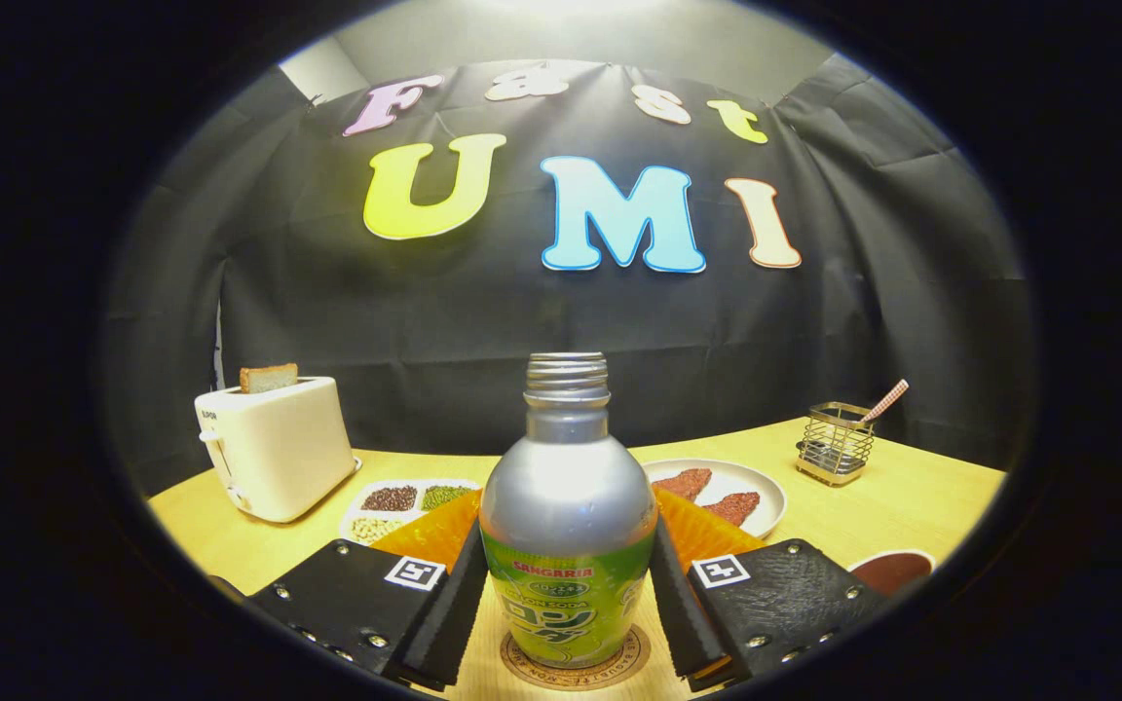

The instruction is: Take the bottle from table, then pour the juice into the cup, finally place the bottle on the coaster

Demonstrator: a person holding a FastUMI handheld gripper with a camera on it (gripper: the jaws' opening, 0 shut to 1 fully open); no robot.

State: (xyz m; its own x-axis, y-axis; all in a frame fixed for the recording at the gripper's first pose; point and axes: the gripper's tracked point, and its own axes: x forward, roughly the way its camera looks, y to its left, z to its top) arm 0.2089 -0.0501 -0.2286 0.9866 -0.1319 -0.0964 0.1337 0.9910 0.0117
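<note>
A silver metal bottle [568, 487] with a green label and no cap on its threaded neck stands upright on a round cork coaster [522, 659]. It sits between the two fingers of my gripper [568, 555], and both pads press against its sides at label height, so the gripper is shut on it. Past the right finger, a cup [894, 570] with a pale rim and a dark inside stands on the table. The bottle hides what is straight behind it.
A cream toaster [274, 448] with a slice of bread stands at the back left. A divided dish of beans [405, 501] and a white plate [766, 506] with reddish pieces lie beyond the fingers. A wire holder [836, 443] with a stick stands back right.
</note>
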